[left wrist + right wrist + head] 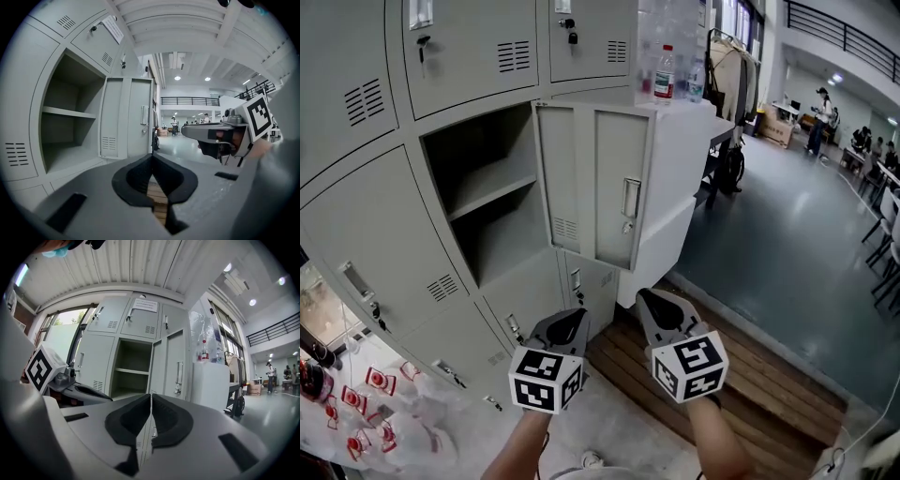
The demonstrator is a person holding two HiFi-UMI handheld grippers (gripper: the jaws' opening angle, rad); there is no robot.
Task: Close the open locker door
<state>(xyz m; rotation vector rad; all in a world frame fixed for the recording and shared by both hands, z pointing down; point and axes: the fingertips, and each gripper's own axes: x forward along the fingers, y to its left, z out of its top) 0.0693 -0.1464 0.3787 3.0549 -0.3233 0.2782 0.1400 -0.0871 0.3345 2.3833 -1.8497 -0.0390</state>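
Tools pinched together, both empty: left tool (575,322) and right tool (651,302) side by side near the locker door (595,183), clear of it, door standing wide open.

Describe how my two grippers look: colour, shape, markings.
Both the left gripper and the right gripper have grey plastic bodies that taper to two jaws lined with black pads. Each carries a white cube printed with black square markers. No sleeves show on the forearms.
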